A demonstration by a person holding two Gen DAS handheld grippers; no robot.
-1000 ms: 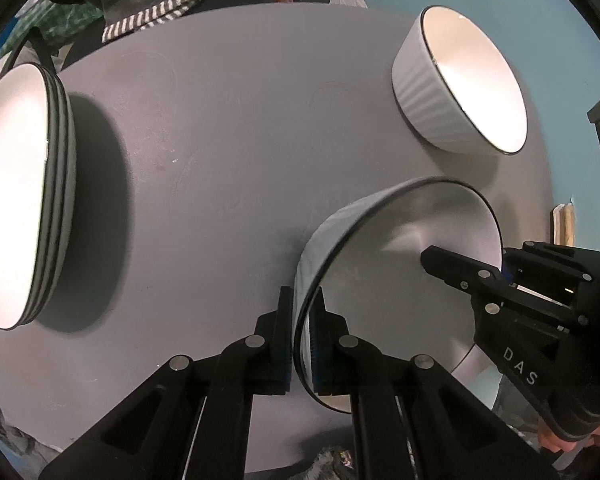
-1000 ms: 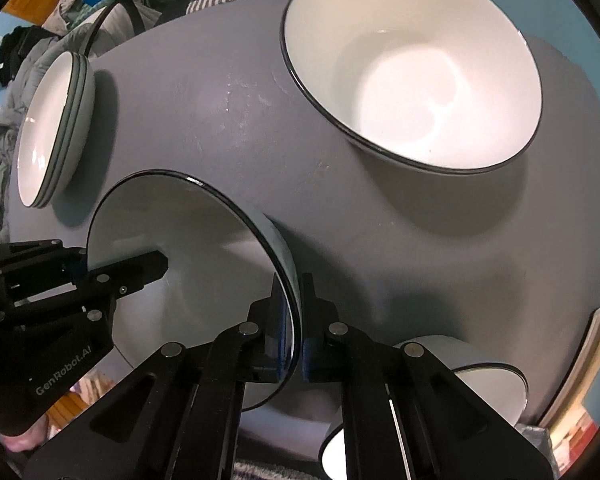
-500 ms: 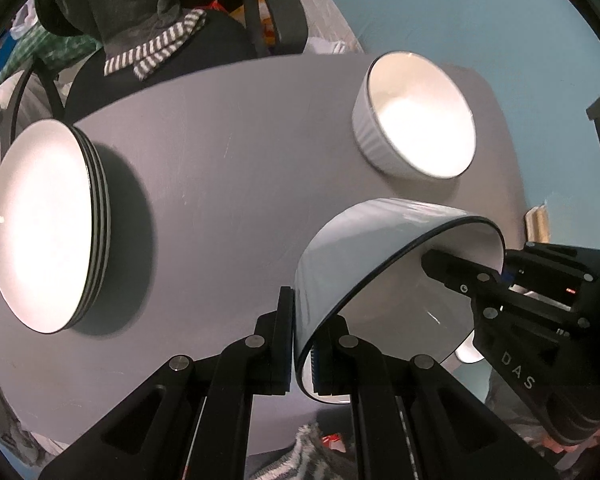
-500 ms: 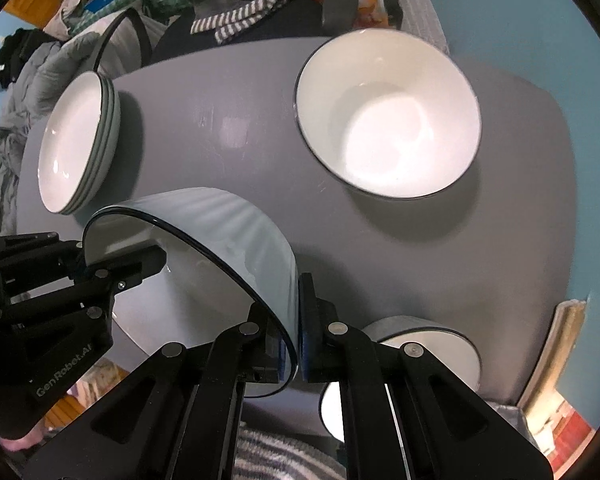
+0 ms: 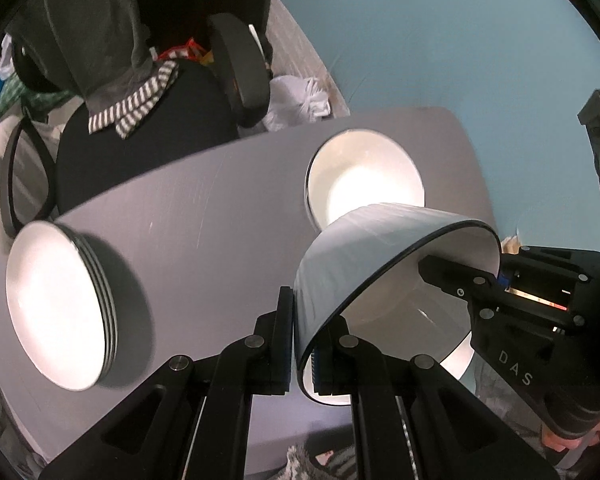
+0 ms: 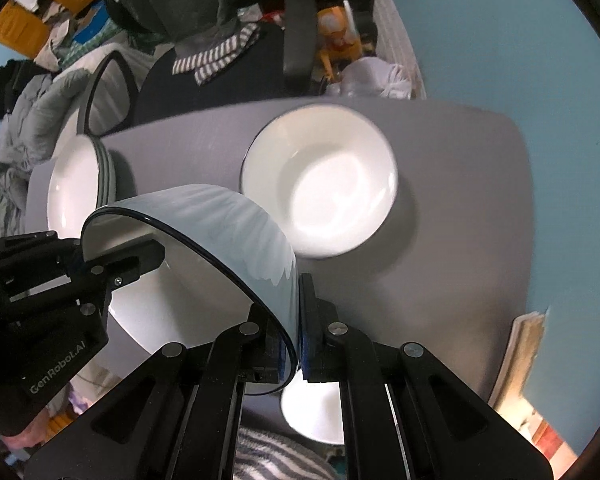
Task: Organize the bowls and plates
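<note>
A large white bowl with a dark rim [image 5: 364, 248] [image 6: 228, 224] hangs tilted above the grey table [image 5: 200, 220] [image 6: 460, 240], gripped on two opposite sides. My left gripper [image 5: 302, 344] [image 6: 82, 258] is shut on one edge of its rim. My right gripper [image 6: 298, 344] [image 5: 499, 276] is shut on the opposite edge. On the table behind it stands a second white bowl [image 5: 364, 176] [image 6: 320, 184]. A stack of white plates [image 5: 56, 312] [image 6: 76, 188] lies at the table's left end.
A smaller white bowl [image 6: 312, 416] sits on the table's near edge, partly hidden by my right fingers. A black chair [image 5: 140, 148] with striped cloth stands behind the table. Books [image 6: 528, 344] lean by the blue wall at right. Clothes clutter the floor at left.
Both grippers have risen with the large bowl, which left the table and now hangs tilted. The table, plates and second bowl look smaller and farther away.
</note>
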